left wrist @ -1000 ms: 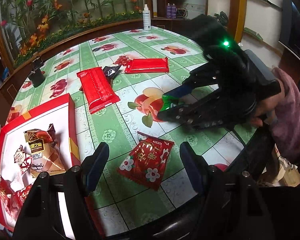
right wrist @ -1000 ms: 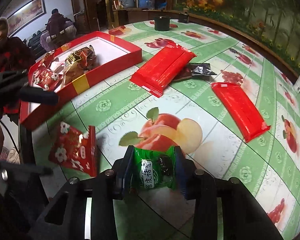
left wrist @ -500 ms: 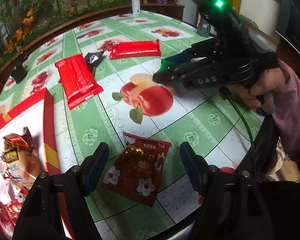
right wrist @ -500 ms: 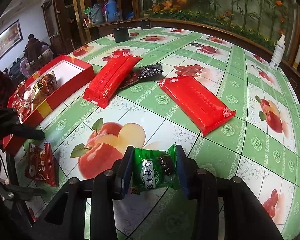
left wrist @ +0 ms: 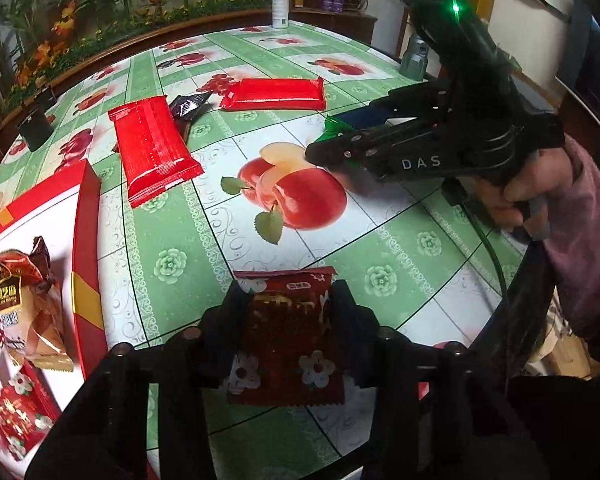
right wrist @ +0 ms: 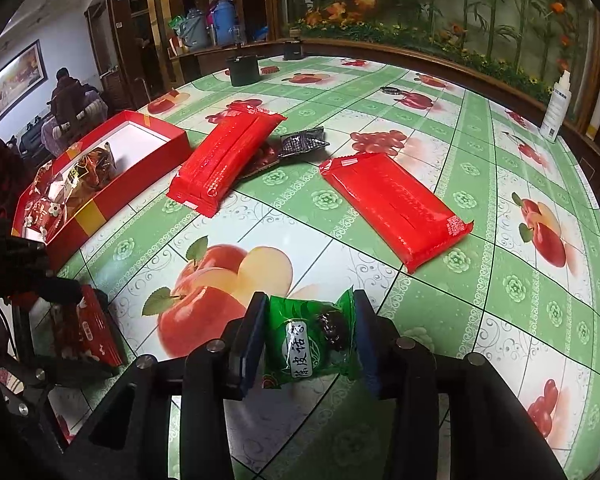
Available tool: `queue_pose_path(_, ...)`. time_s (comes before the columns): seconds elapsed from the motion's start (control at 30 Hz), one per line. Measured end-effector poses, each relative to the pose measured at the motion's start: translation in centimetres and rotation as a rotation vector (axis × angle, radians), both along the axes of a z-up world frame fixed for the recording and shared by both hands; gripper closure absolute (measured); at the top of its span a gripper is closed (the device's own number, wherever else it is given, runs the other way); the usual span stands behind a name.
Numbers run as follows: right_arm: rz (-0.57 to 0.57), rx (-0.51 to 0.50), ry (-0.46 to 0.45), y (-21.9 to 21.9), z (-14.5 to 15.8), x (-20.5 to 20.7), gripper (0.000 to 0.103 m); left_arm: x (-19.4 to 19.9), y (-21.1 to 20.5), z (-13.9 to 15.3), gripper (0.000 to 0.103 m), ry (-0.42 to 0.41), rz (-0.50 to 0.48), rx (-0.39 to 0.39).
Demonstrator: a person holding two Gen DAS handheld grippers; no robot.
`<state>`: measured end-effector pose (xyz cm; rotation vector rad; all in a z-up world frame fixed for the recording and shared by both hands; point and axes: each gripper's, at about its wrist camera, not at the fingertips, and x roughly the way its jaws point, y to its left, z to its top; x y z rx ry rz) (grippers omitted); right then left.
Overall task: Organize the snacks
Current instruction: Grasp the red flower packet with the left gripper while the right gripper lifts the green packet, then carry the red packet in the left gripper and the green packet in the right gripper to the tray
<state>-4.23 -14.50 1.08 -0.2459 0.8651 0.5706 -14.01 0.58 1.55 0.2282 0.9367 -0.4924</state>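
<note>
My left gripper [left wrist: 288, 300] is shut on a dark red flowered snack packet [left wrist: 288, 336] at the table's near edge; it also shows in the right wrist view [right wrist: 88, 332]. My right gripper [right wrist: 308, 320] is shut on a green plum snack packet [right wrist: 308, 340] and holds it above the apple print; the gripper shows in the left wrist view [left wrist: 324, 144]. Two long red packs [right wrist: 224, 160] [right wrist: 396, 204] and a small black packet [right wrist: 300, 142] lie mid-table. A red box [left wrist: 86, 240] with several snacks inside stands at the left.
A white spray bottle [right wrist: 556, 104] stands at the far table edge. A dark cup [right wrist: 242, 68] stands at the far side, and a grey cup [left wrist: 414, 60] at the right edge. A wooden rim and planters run behind the table.
My left gripper has closed on the flowered packet that lay between its open fingers. My right gripper has lifted and swung right with the green packet.
</note>
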Motion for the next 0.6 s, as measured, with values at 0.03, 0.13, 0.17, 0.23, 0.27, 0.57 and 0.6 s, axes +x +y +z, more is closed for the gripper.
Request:
queue_pose_path(0.03,0.000,0.000,0.000,0.0,0.0,0.0,0.058,-0.1,0.1,0.0,0.067,0.000,0.006,-0.008)
queue_pose_path(0.13,-0.004,-0.003,-0.003,0.0,0.0,0.0,0.061,-0.2,0.4,0.1,0.072,0.002,0.031,-0.037)
queue_pose_path(0.17,-0.003,-0.001,-0.003,0.0,0.0,0.0,0.061,-0.2,0.4,0.0,0.072,-0.001,0.038,-0.039)
queue_pose_path(0.23,-0.004,0.003,-0.002,-0.1,0.1,0.0,0.063,-0.2,0.4,0.0,0.072,-0.006,0.048,-0.045)
queue_pose_path(0.27,-0.003,0.008,0.000,-0.1,0.1,0.0,0.063,-0.2,0.4,0.1,0.072,-0.007,0.055,-0.051)
queue_pose_path(0.57,0.003,0.113,0.059,-0.6,0.4,0.1,0.065,-0.4,1.5,1.8,0.072,-0.050,0.117,-0.127)
queue_pose_path(0.6,0.002,0.121,0.058,-0.6,0.5,0.1,0.065,-0.4,1.6,2.0,0.072,-0.058,0.128,-0.130)
